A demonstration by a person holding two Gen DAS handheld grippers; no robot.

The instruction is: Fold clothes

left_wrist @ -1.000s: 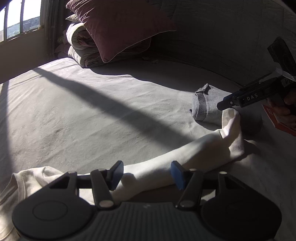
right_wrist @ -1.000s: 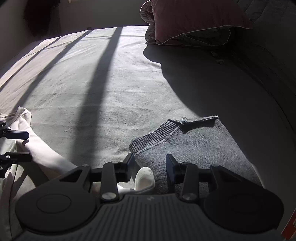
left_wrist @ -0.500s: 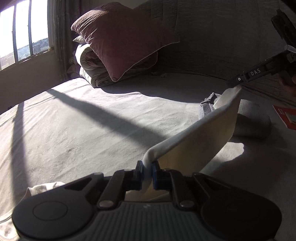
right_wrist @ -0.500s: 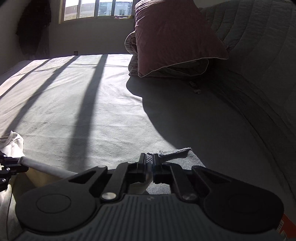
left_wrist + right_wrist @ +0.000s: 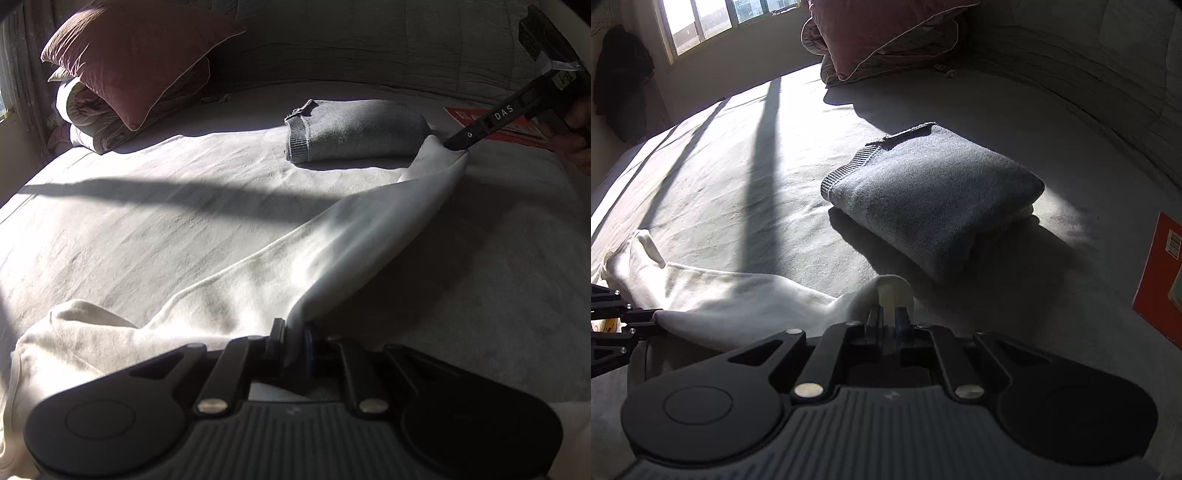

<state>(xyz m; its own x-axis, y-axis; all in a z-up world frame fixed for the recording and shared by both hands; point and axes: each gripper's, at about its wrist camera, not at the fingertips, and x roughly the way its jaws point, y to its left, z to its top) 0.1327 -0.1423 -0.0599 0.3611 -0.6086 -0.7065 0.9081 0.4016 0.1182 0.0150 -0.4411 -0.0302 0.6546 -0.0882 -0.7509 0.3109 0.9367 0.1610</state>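
Observation:
A cream white garment [image 5: 332, 251] stretches across the bed between both grippers. My left gripper [image 5: 293, 338] is shut on one end of it, low in the left wrist view. My right gripper [image 5: 888, 319] is shut on the other end; it also shows in the left wrist view [image 5: 456, 144], pinching the cloth beside a folded grey sweater [image 5: 351, 129]. The rest of the garment [image 5: 720, 295] sags onto the sheet, bunched at the left [image 5: 74, 332]. The left gripper shows at the left edge of the right wrist view [image 5: 646, 323].
The folded grey sweater [image 5: 931, 195] lies on the bed sheet [image 5: 147, 229]. A maroon pillow [image 5: 136, 59] rests on rolled bedding at the back left. An orange booklet [image 5: 1160, 280] lies at the right. A padded headboard [image 5: 369, 37] runs behind. A window [image 5: 701, 22] is at the far left.
Both grippers closed on the white garment, lifted it taut, then came down again; the cloth now hangs lower and more spread, and both views tilt toward the bed.

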